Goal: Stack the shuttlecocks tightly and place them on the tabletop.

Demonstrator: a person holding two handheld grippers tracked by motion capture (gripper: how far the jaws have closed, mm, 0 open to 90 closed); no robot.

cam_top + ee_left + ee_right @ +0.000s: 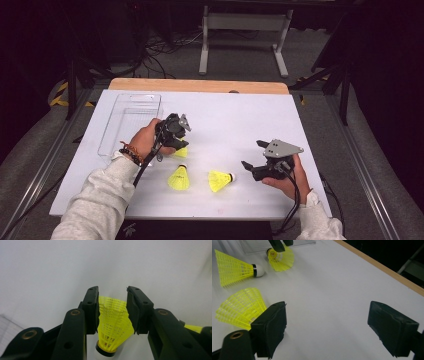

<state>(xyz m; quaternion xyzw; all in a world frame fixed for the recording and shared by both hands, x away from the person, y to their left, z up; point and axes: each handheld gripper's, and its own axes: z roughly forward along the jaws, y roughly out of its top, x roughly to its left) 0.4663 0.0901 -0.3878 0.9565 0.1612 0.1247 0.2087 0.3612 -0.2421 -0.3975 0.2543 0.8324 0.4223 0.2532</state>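
On the white desk [235,120] in the high view, the left tongs [181,142] point down over a yellow plastic-skirted shuttlecock [182,151] just right of a clear plastic tray [131,125]. A second yellow shuttlecock [179,177] stands on its skirt, cork up, and a third yellow shuttlecock [220,180] lies on its side, long axis across the desk, white cork toward the right tongs [252,160], which hover with their jaws spread.

In the left gripper view, the left tongs [112,307] pinch the mesh skirt of the first shuttlecock [113,322]; its long axis runs along the jaws, black-banded cork toward the camera, open skirt away.

In the right gripper view, the right tongs [327,322] stand wide apart over bare desk [332,285], holding nothing. The lying shuttlecock [235,267] points its cork rightward; the gripped one [281,257] sits beyond it.
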